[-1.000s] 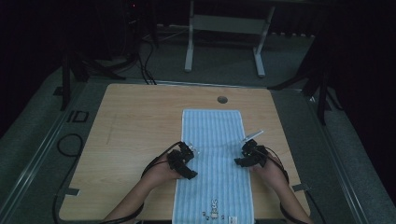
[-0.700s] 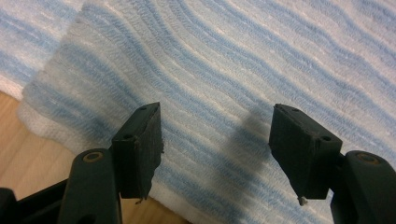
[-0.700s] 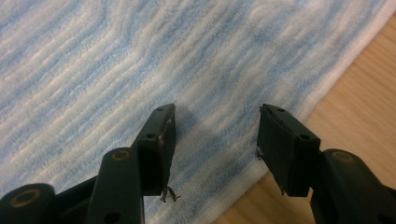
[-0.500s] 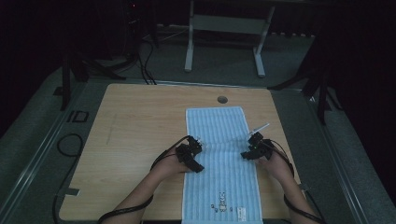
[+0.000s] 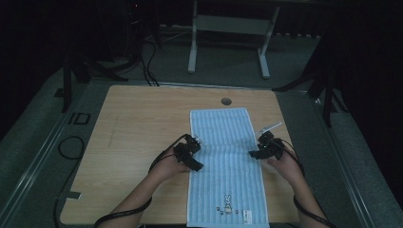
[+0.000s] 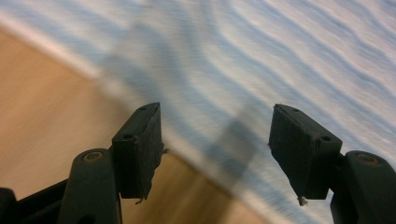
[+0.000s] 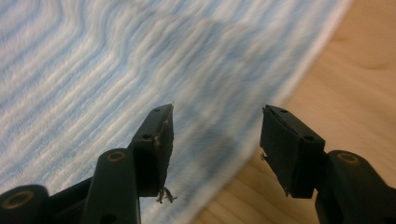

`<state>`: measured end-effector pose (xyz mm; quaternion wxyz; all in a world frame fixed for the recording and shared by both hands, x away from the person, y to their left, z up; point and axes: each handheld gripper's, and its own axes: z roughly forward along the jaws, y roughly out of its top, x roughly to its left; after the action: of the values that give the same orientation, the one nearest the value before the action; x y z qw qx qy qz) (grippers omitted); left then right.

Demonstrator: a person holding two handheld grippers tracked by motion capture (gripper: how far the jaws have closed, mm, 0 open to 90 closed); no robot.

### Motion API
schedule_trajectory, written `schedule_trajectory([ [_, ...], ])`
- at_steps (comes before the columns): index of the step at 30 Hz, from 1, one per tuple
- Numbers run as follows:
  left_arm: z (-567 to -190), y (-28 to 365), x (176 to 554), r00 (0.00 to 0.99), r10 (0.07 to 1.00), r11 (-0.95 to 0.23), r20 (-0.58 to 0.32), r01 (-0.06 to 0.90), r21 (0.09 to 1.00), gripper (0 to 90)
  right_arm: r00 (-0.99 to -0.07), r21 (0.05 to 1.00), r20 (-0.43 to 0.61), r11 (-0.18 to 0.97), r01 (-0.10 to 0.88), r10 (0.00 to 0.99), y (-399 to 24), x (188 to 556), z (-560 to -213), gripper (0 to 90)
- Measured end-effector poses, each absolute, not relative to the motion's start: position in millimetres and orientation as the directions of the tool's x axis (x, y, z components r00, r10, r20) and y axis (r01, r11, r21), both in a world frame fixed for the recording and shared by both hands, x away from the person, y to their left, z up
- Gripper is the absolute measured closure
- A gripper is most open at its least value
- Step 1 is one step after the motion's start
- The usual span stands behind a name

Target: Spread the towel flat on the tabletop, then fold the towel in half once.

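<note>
flanking blue towel (image 5: 227, 156), left gripper (image 5: 194, 148), right gripper (image 5: 260, 146), fingers apart

A blue striped towel (image 5: 228, 166) is lying flat and lengthwise on the wooden table (image 5: 138, 137), its near end with a small rabbit print reaching the table's near edge. The left gripper (image 5: 189, 153) is hovering at the towel's left edge, the right gripper (image 5: 266, 147) at its right edge, each held in a hand coming in from below. A round hole (image 5: 226, 101) is sitting just beyond the towel's far end.
</note>
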<state>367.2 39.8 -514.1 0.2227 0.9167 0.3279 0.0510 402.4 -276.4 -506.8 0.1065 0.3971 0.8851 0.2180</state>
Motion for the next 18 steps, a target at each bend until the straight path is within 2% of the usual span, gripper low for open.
schedule_trajectory([
  [9,-503.9,62.2,398.1,0.67,0.74,-0.56,-0.062,0.663,0.497,34.4,-0.584,0.529,0.008,0.492,0.691,0.812,-297.2,427.7,-486.8,42.1],
  [18,-519.8,68.6,441.1,0.583,0.803,-0.461,-0.119,0.737,0.494,34.4,-0.523,0.475,-0.005,0.463,0.749,0.852,-292.4,467.0,-504.7,44.8],
])
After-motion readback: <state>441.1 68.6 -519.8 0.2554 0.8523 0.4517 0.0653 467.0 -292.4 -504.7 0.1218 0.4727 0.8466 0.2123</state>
